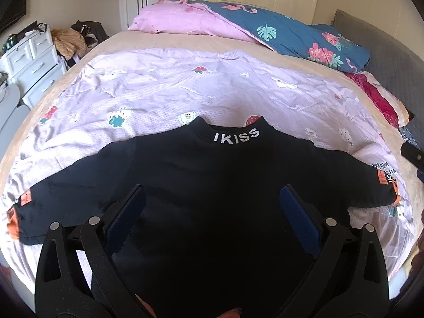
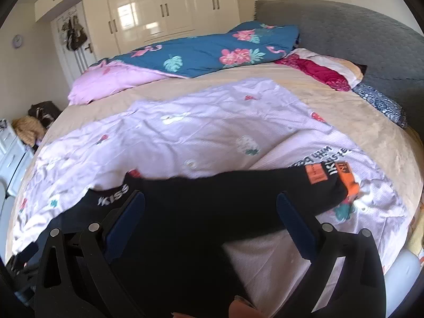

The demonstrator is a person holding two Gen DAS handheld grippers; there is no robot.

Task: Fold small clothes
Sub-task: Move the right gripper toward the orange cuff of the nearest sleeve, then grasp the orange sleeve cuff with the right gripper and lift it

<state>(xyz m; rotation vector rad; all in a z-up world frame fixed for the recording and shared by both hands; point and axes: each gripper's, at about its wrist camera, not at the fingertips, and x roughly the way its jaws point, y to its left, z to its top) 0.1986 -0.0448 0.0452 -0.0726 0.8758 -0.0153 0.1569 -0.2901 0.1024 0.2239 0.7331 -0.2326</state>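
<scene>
A small dark navy top with "IKISS" on its collar lies flat on a lilac printed sheet, both sleeves spread out, orange patches at the cuffs. My left gripper hovers open over the chest, nothing between its blue-padded fingers. In the right wrist view the same top lies below my right gripper, which is open above the right shoulder and sleeve. That sleeve's orange cuff reaches out to the right.
The sheet covers a beige bed. A pink and blue flowered duvet is bunched at the far side, pillows and a grey headboard at the right. White drawers stand left of the bed.
</scene>
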